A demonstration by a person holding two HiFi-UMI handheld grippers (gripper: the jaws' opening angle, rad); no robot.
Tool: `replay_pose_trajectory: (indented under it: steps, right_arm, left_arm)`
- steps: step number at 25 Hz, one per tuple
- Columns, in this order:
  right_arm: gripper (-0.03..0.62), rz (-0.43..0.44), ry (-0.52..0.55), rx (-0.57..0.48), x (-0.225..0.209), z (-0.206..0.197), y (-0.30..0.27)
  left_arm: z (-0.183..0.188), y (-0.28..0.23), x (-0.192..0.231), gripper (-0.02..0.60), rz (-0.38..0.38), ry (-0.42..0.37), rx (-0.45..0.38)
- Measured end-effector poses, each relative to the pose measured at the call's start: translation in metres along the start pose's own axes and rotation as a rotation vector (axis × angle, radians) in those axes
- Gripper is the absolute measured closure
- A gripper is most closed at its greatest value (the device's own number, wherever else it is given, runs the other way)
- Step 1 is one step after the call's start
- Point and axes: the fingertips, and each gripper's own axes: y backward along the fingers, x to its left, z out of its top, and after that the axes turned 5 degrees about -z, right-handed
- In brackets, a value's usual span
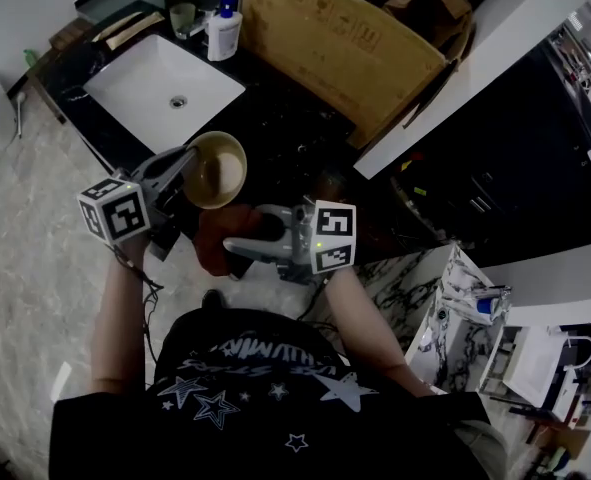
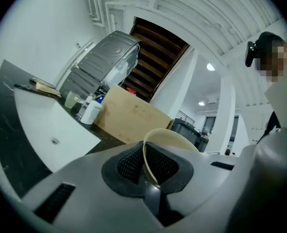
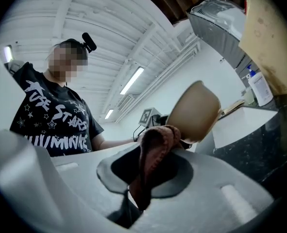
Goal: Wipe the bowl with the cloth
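Note:
A tan bowl (image 1: 216, 169) hangs tilted above the edge of the dark counter, its opening turned towards me. My left gripper (image 1: 187, 160) is shut on the bowl's rim; in the left gripper view the thin rim (image 2: 149, 165) runs between the black pads. My right gripper (image 1: 237, 246) points left just below the bowl and is shut on a reddish-brown cloth (image 1: 211, 242). In the right gripper view the cloth (image 3: 155, 149) bunches up between the jaws, with the bowl (image 3: 195, 111) close beyond it. Whether cloth and bowl touch I cannot tell.
A white sink (image 1: 165, 90) is set in the black counter (image 1: 275, 118) behind the bowl. A soap bottle (image 1: 223, 30) and a cup (image 1: 182, 18) stand at its back. A large cardboard box (image 1: 340, 48) lies to the right. A marble floor (image 1: 35, 228) is at left.

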Motion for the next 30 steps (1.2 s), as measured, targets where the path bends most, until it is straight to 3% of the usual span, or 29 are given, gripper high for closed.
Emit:
replay_pose_trajectory:
  steps: [5, 11, 15, 20, 24, 30]
  right_arm:
    - [0.545, -0.11, -0.003, -0.064, -0.021, 0.01, 0.026]
    - [0.544, -0.272, 0.018, -0.082, -0.051, 0.015, 0.05]
    - [0.543, -0.364, 0.015, -0.077, -0.063, 0.009, 0.059]
    - [0.543, -0.467, -0.007, -0.076, -0.075, 0.002, 0.065]
    - [0.544, -0.532, -0.01, -0.069, -0.08, -0.001, 0.067]
    - [0.543, -0.609, -0.041, -0.096, -0.085, -0.007, 0.069]
  left_arm:
    - [-0.018, 0.01, 0.044, 0.559, 0.235, -0.04, 0.1]
    - [-0.035, 0.0, 0.073, 0.559, 0.302, 0.012, 0.199]
    - [-0.046, -0.012, 0.087, 0.558, 0.311, 0.031, 0.266]
    - [-0.065, -0.027, 0.099, 0.558, 0.308, -0.003, 0.406]
    - [-0.072, -0.037, 0.106, 0.558, 0.268, 0.03, 0.43]
    - [-0.071, -0.047, 0.115, 0.558, 0.223, 0.009, 0.459]
